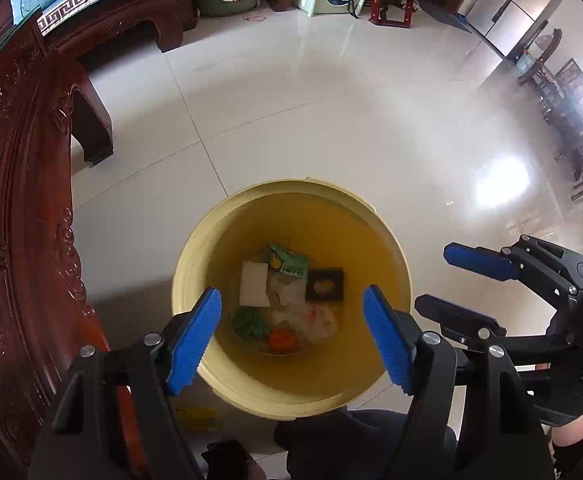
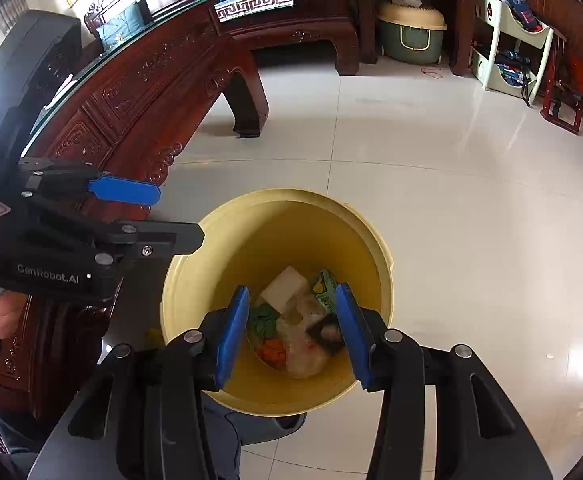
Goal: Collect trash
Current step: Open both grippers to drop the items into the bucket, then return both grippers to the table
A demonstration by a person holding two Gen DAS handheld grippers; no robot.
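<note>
Your bin [image 1: 291, 396] stands on the floor [image 1: 331, 120], just right of the table [image 1: 19, 200]. In it lie a carton [image 1: 287, 262], a pad [image 1: 254, 284], a packet [image 1: 325, 285] and wrappers [image 1: 307, 316]. Both tongs hang over its mouth, left [image 1: 291, 334] and right [image 2: 291, 328].

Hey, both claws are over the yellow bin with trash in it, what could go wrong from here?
1. The right claw hangs open and empty low over the yellow bin; dipping further could knock its rim and tip it.
2. The left claw hovers close beside it, so the two could collide.
3. The carved wooden table stands right next to the bin, leaving little room on that side.
</note>
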